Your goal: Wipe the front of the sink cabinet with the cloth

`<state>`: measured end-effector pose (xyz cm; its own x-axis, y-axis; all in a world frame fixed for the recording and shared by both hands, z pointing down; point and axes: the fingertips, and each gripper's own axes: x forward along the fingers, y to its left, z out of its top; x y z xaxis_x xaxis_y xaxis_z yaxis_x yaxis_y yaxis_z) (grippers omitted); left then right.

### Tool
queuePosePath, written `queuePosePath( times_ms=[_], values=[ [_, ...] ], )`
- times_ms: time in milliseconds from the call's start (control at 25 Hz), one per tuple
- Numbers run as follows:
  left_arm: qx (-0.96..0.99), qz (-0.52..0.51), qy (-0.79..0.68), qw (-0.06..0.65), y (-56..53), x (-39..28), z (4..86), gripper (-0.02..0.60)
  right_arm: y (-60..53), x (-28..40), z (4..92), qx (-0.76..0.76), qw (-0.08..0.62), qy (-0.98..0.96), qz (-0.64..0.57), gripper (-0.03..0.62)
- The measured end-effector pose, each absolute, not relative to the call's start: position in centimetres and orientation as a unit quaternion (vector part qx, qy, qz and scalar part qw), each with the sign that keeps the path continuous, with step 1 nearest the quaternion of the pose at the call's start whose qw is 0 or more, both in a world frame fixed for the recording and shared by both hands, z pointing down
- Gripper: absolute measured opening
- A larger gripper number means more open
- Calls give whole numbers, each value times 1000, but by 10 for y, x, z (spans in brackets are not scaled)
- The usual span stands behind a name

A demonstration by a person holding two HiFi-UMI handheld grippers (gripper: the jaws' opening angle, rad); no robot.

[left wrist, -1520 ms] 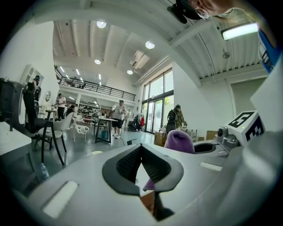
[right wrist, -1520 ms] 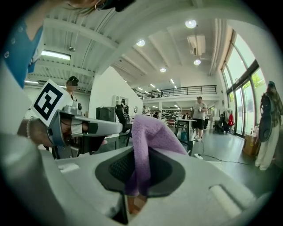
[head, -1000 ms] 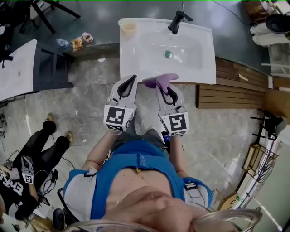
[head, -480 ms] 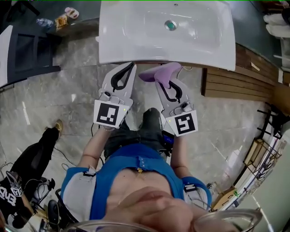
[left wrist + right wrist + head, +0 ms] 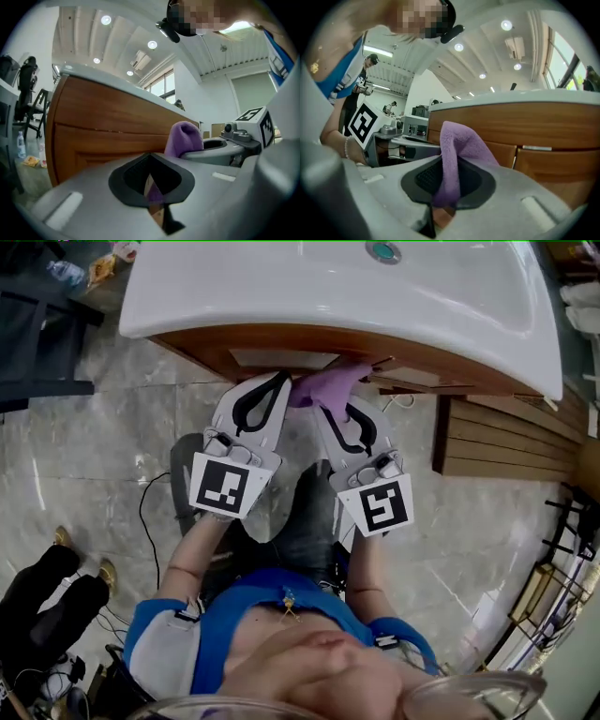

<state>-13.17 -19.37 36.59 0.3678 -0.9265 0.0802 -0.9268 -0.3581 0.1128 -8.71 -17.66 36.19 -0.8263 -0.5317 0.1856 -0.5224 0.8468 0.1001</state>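
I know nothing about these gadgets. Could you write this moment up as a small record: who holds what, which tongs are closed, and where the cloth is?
holder: a person, one pair of tongs in each hand
right tongs: shut on the purple cloth
left tongs: shut, nothing between them, next to the right tongs
cloth position: raised at the front of the wooden sink cabinet; contact cannot be told
sink: white, sitting on top of the cabinet
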Motion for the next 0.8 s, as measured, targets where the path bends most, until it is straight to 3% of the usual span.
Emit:
queuePosePath(
  times_ms=[360, 800],
  values=[
    [801, -27, -598, 25, -171, -113, 397, 0, -172, -62, 390, 262, 44, -961, -78, 63],
    [769, -53, -636, -35, -182, -119, 338, 0, -203, -39, 369, 274, 89, -951, -112, 63]
  ],
)
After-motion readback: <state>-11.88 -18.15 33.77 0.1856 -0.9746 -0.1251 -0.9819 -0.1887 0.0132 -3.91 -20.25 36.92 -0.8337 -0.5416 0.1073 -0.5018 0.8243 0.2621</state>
